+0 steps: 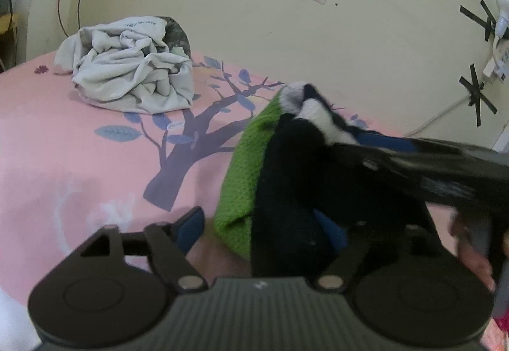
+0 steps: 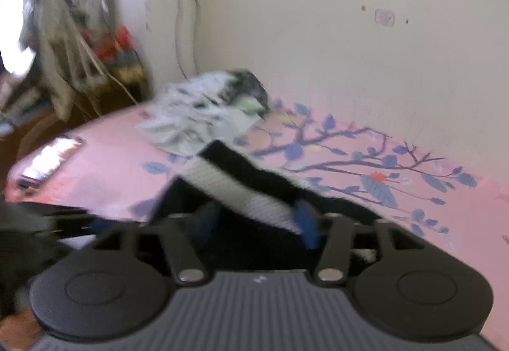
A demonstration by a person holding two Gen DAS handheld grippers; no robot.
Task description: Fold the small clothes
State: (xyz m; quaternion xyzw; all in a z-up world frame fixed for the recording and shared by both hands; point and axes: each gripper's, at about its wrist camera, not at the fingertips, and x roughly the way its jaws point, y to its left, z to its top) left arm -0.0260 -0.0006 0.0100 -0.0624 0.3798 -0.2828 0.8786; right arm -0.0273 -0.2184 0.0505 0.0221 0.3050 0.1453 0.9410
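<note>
left gripper (image 1: 264, 223) nearest the lens, fingers apart, the knit garment (image 1: 286, 179) hanging between them, unpinched. garment's long axis runs up and away from this gripper, striped end topmost, green panel leftward, above the pink sheet (image 1: 79, 160). right gripper (image 2: 254, 220), blurred, appears clamped on the striped band; it is the holding arm. crumpled grey shirt (image 1: 130, 71) lies well beyond the garment.

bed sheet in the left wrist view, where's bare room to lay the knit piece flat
Free: the pink sheet between the crumpled grey shirt and the left gripper, left of the tree print. Crowded: the right side, where the green-black knit and right gripper meet.
</note>
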